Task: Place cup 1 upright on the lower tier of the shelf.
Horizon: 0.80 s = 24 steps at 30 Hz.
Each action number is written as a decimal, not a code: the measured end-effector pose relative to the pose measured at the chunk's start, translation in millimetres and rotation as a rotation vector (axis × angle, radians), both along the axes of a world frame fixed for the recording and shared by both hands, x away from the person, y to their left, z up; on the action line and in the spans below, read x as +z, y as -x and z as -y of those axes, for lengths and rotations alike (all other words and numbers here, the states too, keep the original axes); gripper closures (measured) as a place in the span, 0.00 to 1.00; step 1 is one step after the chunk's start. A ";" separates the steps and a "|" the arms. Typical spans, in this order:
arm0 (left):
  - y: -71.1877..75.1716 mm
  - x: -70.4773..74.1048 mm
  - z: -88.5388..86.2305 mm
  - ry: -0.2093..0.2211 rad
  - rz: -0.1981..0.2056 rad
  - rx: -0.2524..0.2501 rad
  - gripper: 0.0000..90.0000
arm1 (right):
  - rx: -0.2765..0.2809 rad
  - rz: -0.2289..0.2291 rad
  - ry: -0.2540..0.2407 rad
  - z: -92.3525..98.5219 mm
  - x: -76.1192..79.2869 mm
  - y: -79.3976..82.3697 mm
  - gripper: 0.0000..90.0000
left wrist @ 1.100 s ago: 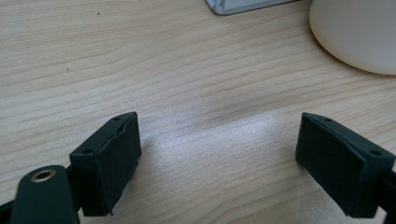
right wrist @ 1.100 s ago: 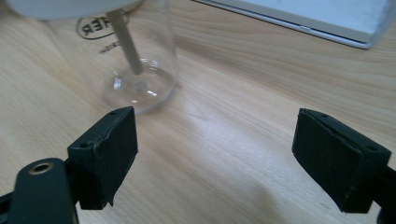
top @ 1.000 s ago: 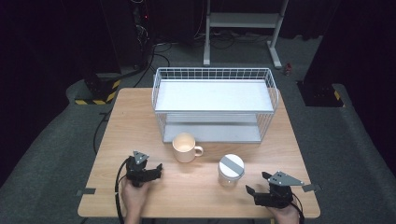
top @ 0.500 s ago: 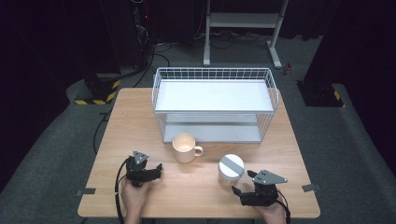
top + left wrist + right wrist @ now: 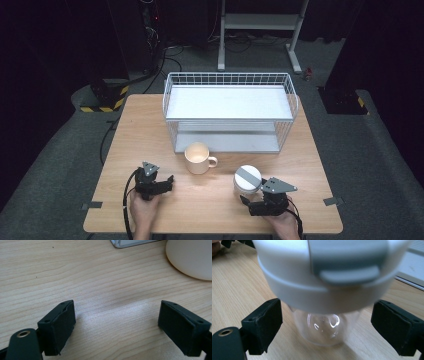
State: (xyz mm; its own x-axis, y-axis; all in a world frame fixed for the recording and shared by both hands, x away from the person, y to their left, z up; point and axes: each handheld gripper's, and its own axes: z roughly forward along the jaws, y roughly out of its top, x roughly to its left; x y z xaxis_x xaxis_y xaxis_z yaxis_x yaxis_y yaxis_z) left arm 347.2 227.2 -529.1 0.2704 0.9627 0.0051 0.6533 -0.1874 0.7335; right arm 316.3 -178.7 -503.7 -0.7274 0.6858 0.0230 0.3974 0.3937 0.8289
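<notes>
A clear jar (image 5: pixel 247 176) with a white lid and grey flip tab stands at the table's front right. My right gripper (image 5: pixel 251 196) sits just in front of it. In the right gripper view the jar's glass body (image 5: pixel 324 327) stands between the pads (image 5: pixel 264 325) without touching them. These jaws have just been opening and are open. A cream mug (image 5: pixel 198 158) stands at the middle front. My left gripper (image 5: pixel 169 183) rests low at the front left, open with bare wood between its pads (image 5: pixel 60 325); the mug's side (image 5: pixel 192 257) lies ahead to its right.
A white wire basket rack (image 5: pixel 230 80) with two shelves fills the back half of the wooden table (image 5: pixel 145 130). The table's front edge lies close behind both hands. Dark floor, cables and a metal stand surround the table.
My right gripper has slid left along the front of the table up to the jar. The left gripper, mug and jar have not moved.
</notes>
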 end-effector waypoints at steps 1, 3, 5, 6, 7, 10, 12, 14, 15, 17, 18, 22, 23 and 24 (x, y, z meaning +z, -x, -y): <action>0.0 0.0 0.0 0.000 0.000 0.000 0.16 | 0.004 0.003 0.003 -3.4 -0.5 -2.4 0.11; 0.0 0.0 0.0 0.000 0.000 0.000 0.16 | 0.007 0.005 0.003 -6.3 -1.0 -4.5 0.11; 0.0 0.0 0.0 0.000 0.000 0.000 0.17 | 0.006 0.007 0.001 -8.5 -1.0 -5.9 0.11; 0.0 0.0 0.0 0.000 0.000 0.000 0.17 | 0.005 0.007 0.004 -9.7 -0.9 -6.6 0.11; 0.0 0.0 0.0 0.000 0.000 0.000 0.17 | 0.007 0.011 0.007 -10.7 -0.8 -7.3 0.11; 0.0 0.0 0.0 0.000 0.000 0.001 0.17 | 0.005 0.020 0.007 -13.3 -0.7 -8.9 0.13; 0.0 0.0 0.0 0.000 0.000 0.000 0.17 | 0.008 0.030 0.011 -14.9 -1.3 -9.9 0.14; 0.0 0.0 0.0 0.000 0.000 0.001 0.17 | 0.004 0.034 0.016 -16.3 -2.2 -10.6 0.15; 0.0 0.0 0.0 0.000 0.000 0.001 0.17 | 0.002 0.036 0.015 -16.5 -2.3 -10.7 0.16; 0.0 0.0 0.0 0.000 0.000 0.001 0.17 | 0.001 0.047 0.009 -16.9 -1.8 -10.2 0.18; 0.0 0.0 0.0 0.000 0.000 0.001 0.17 | 0.001 0.052 0.007 -16.9 -1.7 -10.1 0.20; 0.0 0.0 -0.1 0.000 0.000 0.001 0.17 | 0.003 0.055 0.004 -17.0 -1.7 -10.3 0.20; 0.0 0.0 -0.1 0.001 0.000 0.001 0.17 | 0.005 0.057 0.003 -16.9 -1.7 -10.5 0.20; 0.0 0.0 -0.1 0.000 0.000 0.001 0.17 | 0.004 0.057 0.002 -16.8 -1.7 -10.6 0.21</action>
State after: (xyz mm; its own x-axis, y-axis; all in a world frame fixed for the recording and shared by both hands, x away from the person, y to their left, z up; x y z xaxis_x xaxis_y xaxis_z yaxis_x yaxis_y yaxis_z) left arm 347.2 227.3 -529.0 0.2696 0.9630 0.0047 0.6534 -0.1865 0.7337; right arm 326.9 -162.0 -505.4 -0.7305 0.6826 -0.0204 0.3476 0.3973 0.8493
